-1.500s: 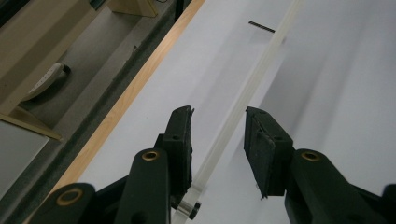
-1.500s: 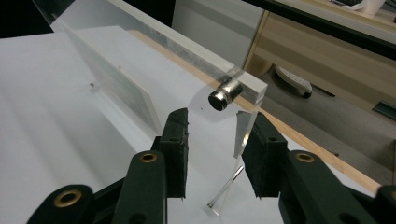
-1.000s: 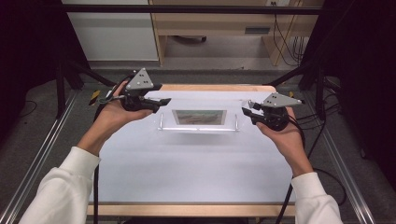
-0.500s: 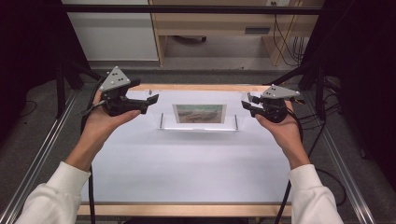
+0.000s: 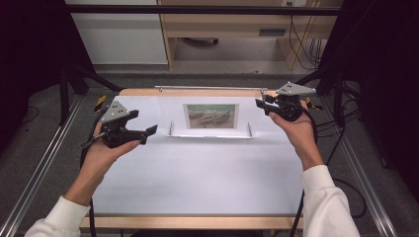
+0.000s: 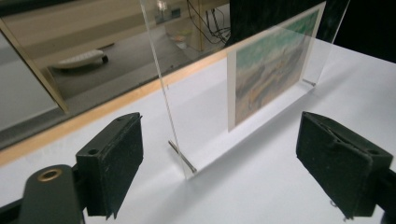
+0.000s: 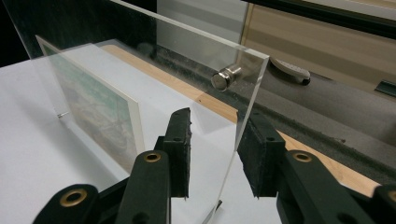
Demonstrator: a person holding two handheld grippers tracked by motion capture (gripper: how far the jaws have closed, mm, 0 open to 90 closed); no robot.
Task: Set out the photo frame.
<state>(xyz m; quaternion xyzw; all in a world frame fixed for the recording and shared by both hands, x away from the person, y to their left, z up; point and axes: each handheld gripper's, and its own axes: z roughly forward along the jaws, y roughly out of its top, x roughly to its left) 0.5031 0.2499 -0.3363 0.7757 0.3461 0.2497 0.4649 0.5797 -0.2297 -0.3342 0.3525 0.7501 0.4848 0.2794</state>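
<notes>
Since earlier frame, acrylic photo frame (image 5: 210,116) went from flat to upright at upper centre of white table (image 5: 197,173). Left gripper (image 5: 148,131) dropped to centre left, jaws just opened wide, frame's edge between pads (image 6: 112,163) untouched. Right gripper (image 5: 260,103), upper right, held jaws narrowly around frame's other edge (image 7: 243,116); contact unclear.
</notes>
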